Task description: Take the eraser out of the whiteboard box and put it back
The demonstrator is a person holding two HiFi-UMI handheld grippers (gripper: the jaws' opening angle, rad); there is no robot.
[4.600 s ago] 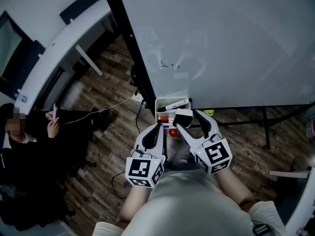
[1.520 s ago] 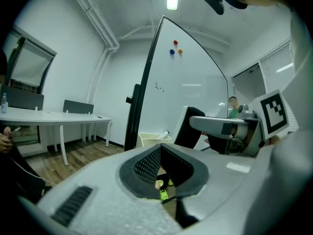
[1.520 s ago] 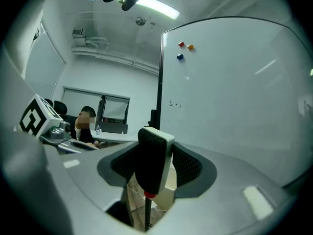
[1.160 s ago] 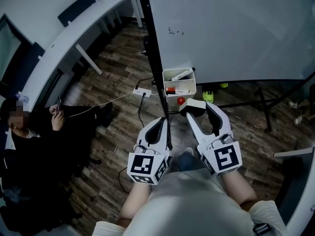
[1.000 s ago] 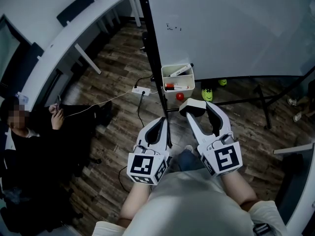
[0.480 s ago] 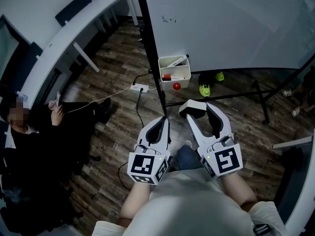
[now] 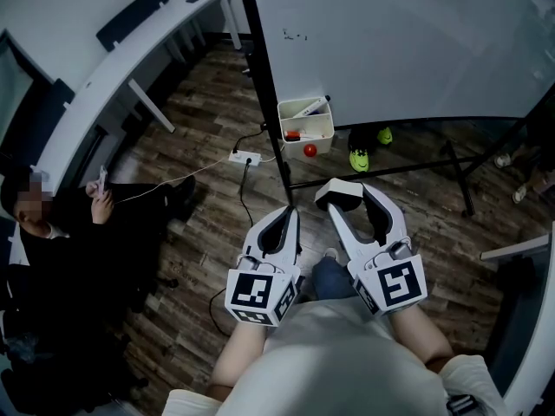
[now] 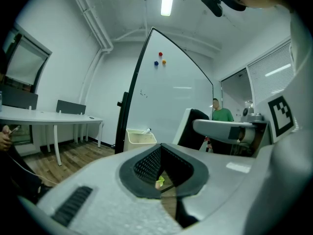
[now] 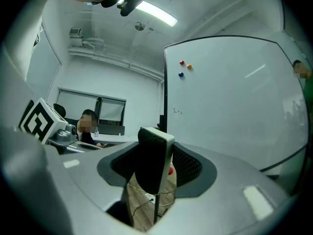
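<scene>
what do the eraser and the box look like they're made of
The eraser shows a hard white shell, probably plastic, and a dark matte pad that looks like felt. The box has smooth, thin cream walls, likely plastic.

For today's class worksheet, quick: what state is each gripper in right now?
Left gripper: shut, nothing in it.
Right gripper: shut on the eraser.
</scene>
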